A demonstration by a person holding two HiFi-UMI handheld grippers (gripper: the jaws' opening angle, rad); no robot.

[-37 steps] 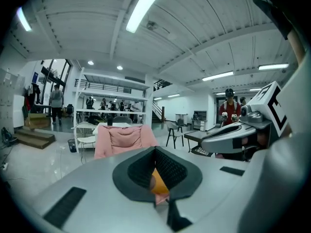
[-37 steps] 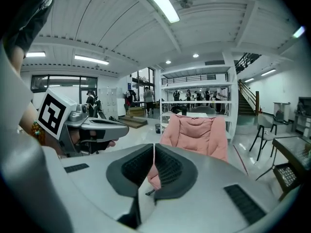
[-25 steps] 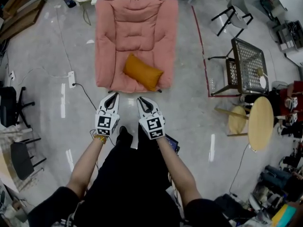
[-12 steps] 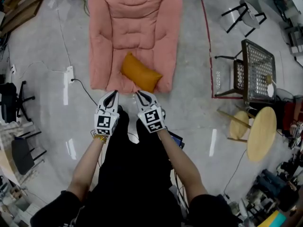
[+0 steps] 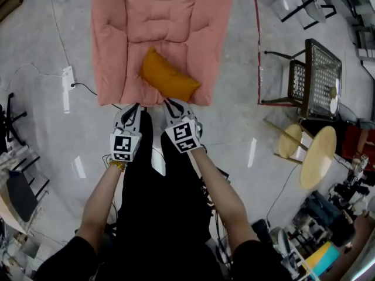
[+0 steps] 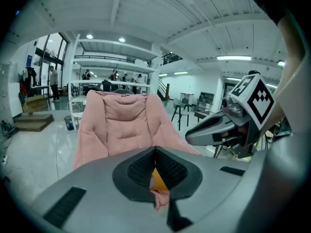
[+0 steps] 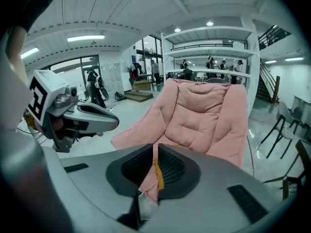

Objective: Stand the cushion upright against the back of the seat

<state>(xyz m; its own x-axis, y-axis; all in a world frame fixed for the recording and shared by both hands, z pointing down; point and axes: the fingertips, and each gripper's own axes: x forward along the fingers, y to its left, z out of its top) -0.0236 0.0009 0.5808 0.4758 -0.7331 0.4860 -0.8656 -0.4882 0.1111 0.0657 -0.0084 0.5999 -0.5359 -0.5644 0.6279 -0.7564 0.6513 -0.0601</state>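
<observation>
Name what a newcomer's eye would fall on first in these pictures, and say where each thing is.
The big pink padded armchair fills the top of the head view, with a bright orange cushion lying slantwise on the front of its seat. Just below it, the left tongs and right tongs, both closed with nothing pinched in them, point at the seat's front edge.

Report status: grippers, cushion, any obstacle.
Both shut and empty: left gripper, right gripper, at the front edge of the seat. Orange cushion lying near that edge, not upright. No obstacle seen.
</observation>
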